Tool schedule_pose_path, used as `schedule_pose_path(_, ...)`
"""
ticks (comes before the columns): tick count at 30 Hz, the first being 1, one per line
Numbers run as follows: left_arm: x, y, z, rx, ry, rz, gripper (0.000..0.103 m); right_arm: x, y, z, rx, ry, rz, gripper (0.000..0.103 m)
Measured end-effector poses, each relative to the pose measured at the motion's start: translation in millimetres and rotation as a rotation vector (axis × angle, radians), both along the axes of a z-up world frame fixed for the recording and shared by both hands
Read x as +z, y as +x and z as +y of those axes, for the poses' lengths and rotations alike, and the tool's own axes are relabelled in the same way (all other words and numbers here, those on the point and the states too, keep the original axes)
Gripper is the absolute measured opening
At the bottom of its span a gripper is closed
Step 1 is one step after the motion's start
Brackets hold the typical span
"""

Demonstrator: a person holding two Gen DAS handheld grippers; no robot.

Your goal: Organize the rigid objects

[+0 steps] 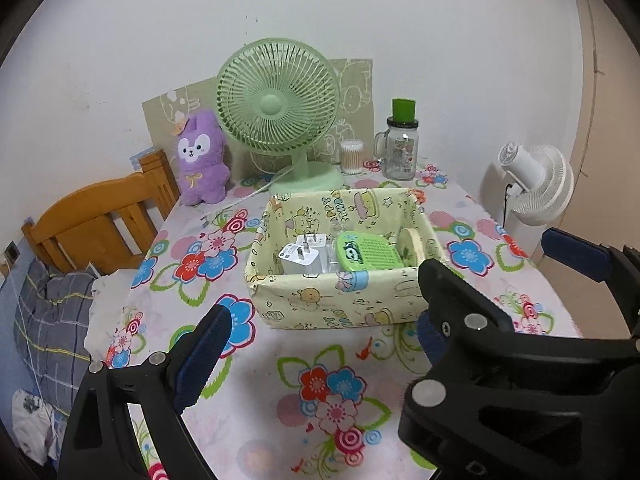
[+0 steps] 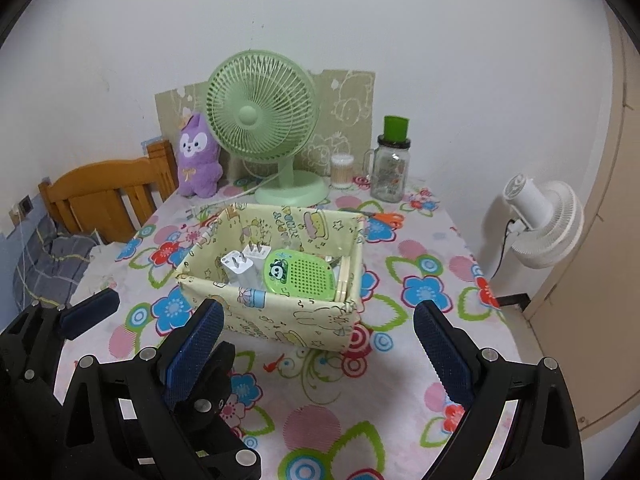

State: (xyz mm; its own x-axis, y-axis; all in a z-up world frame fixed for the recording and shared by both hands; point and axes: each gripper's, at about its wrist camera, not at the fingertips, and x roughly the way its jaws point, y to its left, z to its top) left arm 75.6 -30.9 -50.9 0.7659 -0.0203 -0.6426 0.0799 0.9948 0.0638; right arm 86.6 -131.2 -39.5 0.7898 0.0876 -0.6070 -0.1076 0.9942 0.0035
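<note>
Rigid objects lay gathered in the fabric storage box [image 1: 344, 300] at the centre of the floral tablecloth [image 1: 320, 392]: two white plug adapters [image 1: 300, 258] at the box's 9 o'clock side, a green perforated case [image 1: 366, 252] at its middle, and a pale round piece [image 1: 412, 246] leaning on edge at its 3 o'clock wall. The left gripper [image 1: 320, 344] hung at 6 o'clock of the box, its jaws wide apart and holding nothing. The right gripper [image 2: 316, 344] hung beside it, likewise spread and empty, the box's near corner seen between its blue pads [image 2: 440, 356]. A green desk fan [image 1: 280, 112], a purple plush toy [image 1: 202, 160], a swab container [image 1: 352, 156] and a glass jar with a green lid [image 1: 400, 148] stood from 11 to 1 o'clock beyond the box; orange-handled scissors [image 2: 386, 218] lay just past its 1 o'clock corner. Sorting appeared nearly finished, the scissors perhaps remaining. Risks, as judged: the soft box wall could fold or slide if a finger pressed it; a reach for the scissors could knock the jar, it standing near them; the two tools, held close together, could collide; the leaning piece could topple if the box were jolted
</note>
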Motion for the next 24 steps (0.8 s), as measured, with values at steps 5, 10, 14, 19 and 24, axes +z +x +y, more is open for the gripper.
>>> schedule_pose_path(5,12,-20,-2,0.017,0.013,-0.043,0.098,9,-19,-7,-0.018,0.015,-0.020,0.097)
schedule_pose_path(10,23,-36,0,0.031,0.012,-0.081,0.100,20,-36,-14,-0.036,0.018,-0.049,0.097)
schedule_pose_path(14,31,-52,1,0.033,0.011,-0.109,0.103,27,-50,-19,-0.050,0.001,-0.081,0.097)
schedule_pose_path(19,37,-66,5,0.050,0.012,-0.138,0.103,36,-65,-26,-0.064,-0.008,-0.108,0.097)
schedule_pose_path(24,42,-76,15,0.089,-0.007,-0.155,0.103,41,-77,-34,-0.079,-0.006,-0.125,0.097)
